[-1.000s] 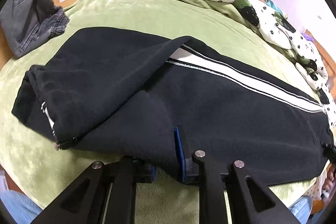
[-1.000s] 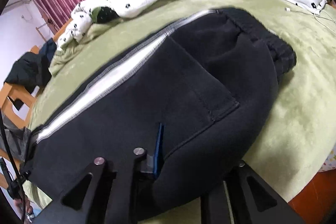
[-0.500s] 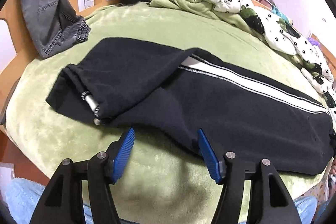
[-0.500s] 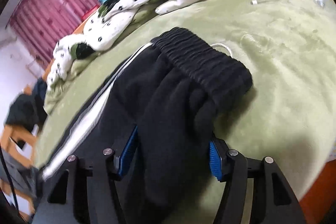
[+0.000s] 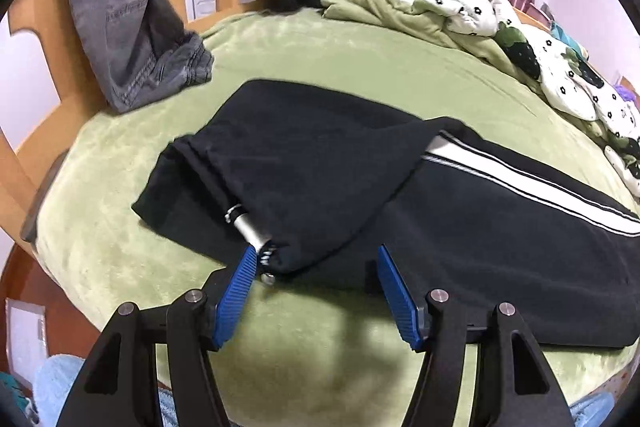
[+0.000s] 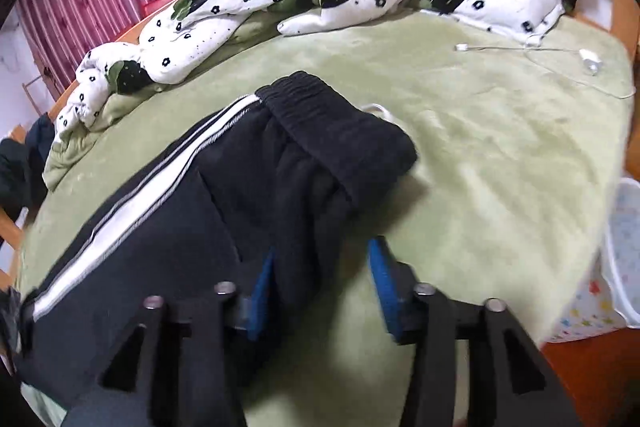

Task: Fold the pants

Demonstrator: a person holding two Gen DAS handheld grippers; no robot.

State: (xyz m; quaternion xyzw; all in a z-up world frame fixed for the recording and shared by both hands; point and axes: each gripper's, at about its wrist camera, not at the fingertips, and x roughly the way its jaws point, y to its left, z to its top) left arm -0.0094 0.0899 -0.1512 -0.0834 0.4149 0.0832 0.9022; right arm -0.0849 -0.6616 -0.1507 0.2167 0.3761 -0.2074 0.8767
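Pants (image 5: 460,211), lengthwise-folded on bed (image 5: 340,67), released by parted left tool (image 5: 316,283) and closing, ungripping right tool (image 6: 320,283); near edge may be snagged.

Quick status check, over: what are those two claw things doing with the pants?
Left gripper open, off cloth. Right gripper closing, fabric between fingers. Black pants flat on green bed. Nothing blocking.
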